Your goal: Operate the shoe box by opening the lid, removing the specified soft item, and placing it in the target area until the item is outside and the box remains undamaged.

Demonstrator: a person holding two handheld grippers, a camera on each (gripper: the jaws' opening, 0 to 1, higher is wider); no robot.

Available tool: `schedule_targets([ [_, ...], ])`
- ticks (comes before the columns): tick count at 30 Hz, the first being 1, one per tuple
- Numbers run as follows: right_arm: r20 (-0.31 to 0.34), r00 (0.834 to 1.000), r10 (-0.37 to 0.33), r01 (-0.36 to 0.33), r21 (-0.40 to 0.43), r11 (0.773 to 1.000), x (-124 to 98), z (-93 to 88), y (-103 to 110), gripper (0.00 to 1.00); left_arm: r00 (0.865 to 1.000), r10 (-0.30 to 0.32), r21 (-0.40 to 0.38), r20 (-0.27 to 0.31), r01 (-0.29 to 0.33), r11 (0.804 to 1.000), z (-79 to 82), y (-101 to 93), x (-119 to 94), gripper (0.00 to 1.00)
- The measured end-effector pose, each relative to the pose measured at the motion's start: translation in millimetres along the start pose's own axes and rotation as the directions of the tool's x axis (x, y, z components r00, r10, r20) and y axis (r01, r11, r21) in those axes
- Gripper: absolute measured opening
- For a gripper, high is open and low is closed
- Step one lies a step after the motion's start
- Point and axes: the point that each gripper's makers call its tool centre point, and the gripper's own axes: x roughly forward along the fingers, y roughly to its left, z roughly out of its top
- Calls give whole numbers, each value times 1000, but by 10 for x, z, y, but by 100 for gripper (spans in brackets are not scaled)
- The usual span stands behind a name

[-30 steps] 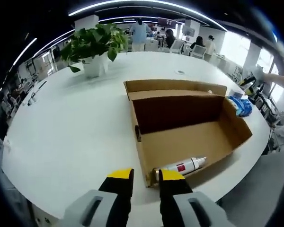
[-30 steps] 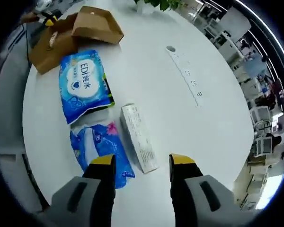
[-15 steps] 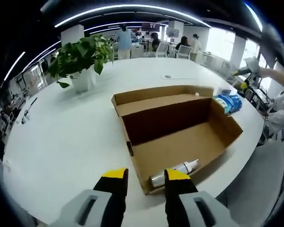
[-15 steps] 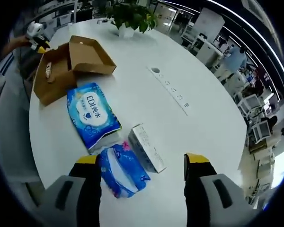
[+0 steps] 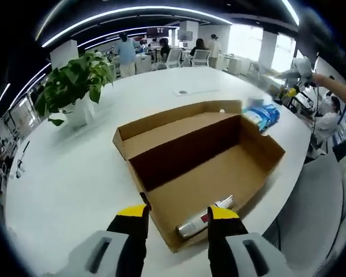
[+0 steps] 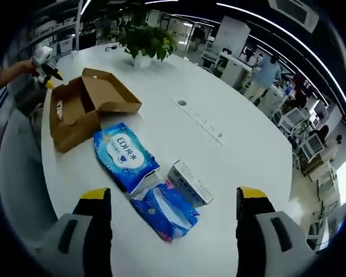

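An open-plan office with ceiling light strips surrounds a large white round worktop [image 5: 75,167], most of whose surface lies bare, with wide free room on the far side past a strip of sockets [image 6: 203,118]. The cardboard box [image 5: 202,161] sits near the worktop's near edge with its lid [image 6: 112,89] folded back and the inside open to view. In the left gripper view the left gripper [image 5: 177,214] hangs just over the box's near corner, its jaws apart and gripping nothing. A white bottle [image 5: 205,218] lies flat on the box floor by that corner, its long axis running along the near wall. A potted plant [image 5: 72,86] stands well apart from the box on the far side. In the right gripper view the right gripper [image 6: 173,199] is spread wide and empty above three things lying just beside one another: a large blue wipes pack [image 6: 124,156], a smaller blue soft pack [image 6: 164,210] and a narrow white carton [image 6: 190,183]. The soft pack lies outside the box, between the wipes pack and the worktop's edge. Chairs and people stand in the background.
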Motion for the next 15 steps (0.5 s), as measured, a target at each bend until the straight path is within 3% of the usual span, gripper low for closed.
schedule_targets([
  [10, 65, 997, -31, 26, 85, 996, -201, -68, 250, 96, 997, -63, 96, -54, 67, 993, 55, -67, 97, 51],
  [15, 82, 996, -38, 29, 105, 994, -286, -87, 394, 96, 991, -99, 148, -90, 111, 983, 102, -91, 178, 57],
])
